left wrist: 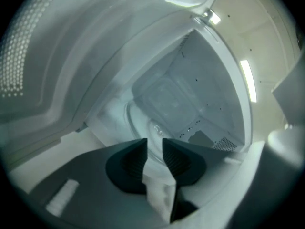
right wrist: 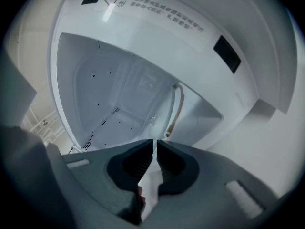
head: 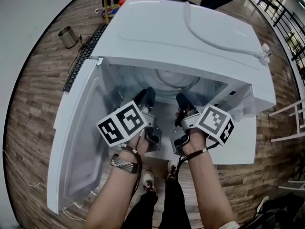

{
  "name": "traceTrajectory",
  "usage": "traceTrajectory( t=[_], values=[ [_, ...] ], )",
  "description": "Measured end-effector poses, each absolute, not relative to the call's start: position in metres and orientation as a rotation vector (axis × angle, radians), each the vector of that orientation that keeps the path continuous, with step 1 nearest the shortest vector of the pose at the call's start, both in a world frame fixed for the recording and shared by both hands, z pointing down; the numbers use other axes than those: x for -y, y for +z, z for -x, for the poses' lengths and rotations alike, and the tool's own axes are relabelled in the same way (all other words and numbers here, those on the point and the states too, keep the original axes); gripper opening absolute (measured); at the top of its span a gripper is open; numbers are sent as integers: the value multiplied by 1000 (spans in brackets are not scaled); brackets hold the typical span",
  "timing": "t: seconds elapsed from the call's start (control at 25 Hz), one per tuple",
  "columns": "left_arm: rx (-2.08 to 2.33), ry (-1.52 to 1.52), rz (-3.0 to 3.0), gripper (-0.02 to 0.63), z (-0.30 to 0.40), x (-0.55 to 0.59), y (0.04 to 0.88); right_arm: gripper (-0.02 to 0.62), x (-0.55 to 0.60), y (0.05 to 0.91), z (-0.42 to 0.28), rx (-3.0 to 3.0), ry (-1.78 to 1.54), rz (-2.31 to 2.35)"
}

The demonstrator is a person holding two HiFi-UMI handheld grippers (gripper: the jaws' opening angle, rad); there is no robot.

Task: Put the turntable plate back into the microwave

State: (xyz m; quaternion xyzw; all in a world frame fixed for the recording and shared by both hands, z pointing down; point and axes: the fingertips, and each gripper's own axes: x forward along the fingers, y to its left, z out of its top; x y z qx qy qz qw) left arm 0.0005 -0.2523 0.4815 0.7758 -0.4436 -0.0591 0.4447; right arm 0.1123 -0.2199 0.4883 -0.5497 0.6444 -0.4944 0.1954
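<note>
The white microwave (head: pixel 186 32) stands with its door (head: pixel 78 142) swung open to the left. Inside the cavity lies the clear glass turntable plate (head: pixel 167 81), its round rim visible in the left gripper view (left wrist: pixel 143 116). Both grippers reach into the opening. My left gripper (head: pixel 145 99) (left wrist: pixel 154 149) is open, with a clear gap between its pads and the plate just beyond them. My right gripper (head: pixel 183 103) (right wrist: pixel 154 149) is shut on the plate's near edge. The plate's rim (right wrist: pixel 177 106) shows edge-on as a thin curved strip that runs down to the jaws.
A grey power cord (head: pixel 214 42) lies over the microwave's top. On the wooden floor at the left are a metal cup (head: pixel 68 36) and a black keyboard (head: pixel 83 56). A white rack (head: pixel 290 123) stands to the right. The person's legs and shoes (head: pixel 148 180) are below the opening.
</note>
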Motion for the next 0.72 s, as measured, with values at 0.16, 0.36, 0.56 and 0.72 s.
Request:
traceTrajectory(
  t=[0.16,0.36,0.56,0.72],
  values=[
    [1121,-97,-1926,121,0,254,488,28,220,488,-112,-1806,-1383,1543],
    [1091,-99,-1920,97,-6,254,488,28,220,488,-112,-1803,-1378,1544],
    [1064,-104,-1929,43,-16,253,488,28,221,487,-108,-1807,-1374,1535],
    [1045,-104,-1931,31,-19,250,490,28,221,487,-110,-1809,-1373,1534]
  ],
)
